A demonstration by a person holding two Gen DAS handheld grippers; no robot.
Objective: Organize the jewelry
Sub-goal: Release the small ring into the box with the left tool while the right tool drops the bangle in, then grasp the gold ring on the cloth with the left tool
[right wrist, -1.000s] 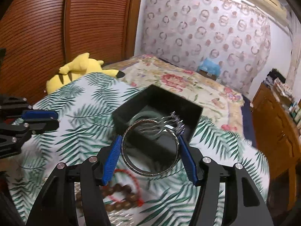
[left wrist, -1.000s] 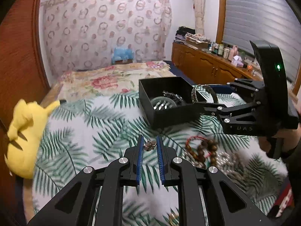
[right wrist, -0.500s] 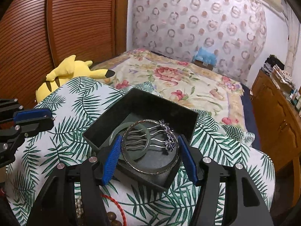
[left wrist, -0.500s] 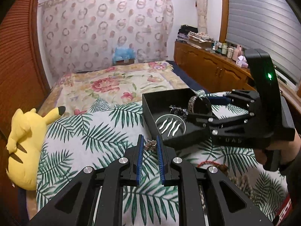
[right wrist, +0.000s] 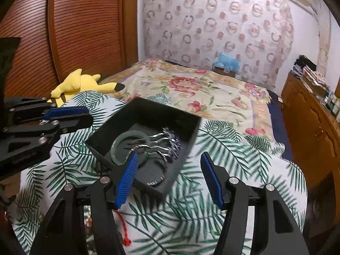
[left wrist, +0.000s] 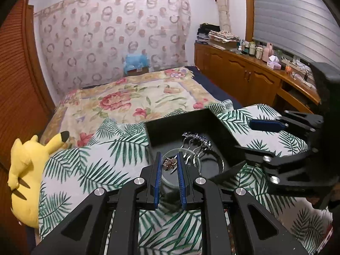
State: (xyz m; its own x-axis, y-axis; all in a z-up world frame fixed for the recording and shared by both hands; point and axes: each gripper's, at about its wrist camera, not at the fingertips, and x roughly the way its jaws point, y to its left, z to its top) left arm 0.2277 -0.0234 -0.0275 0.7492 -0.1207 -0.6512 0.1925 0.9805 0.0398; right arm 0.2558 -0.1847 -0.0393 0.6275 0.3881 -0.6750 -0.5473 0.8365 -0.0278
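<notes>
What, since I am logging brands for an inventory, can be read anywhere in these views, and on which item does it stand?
No text is readable in either view.
Bottles on the wooden sideboard: labels too small to read.
Black box: no print visible on its walls.

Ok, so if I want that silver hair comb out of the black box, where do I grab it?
Probably the jewelled spine of the hair comb, coming down from above: it lies flat, its thin wavy tines resting across the jade bangle, and the black box walls block any sideways approach.
</notes>
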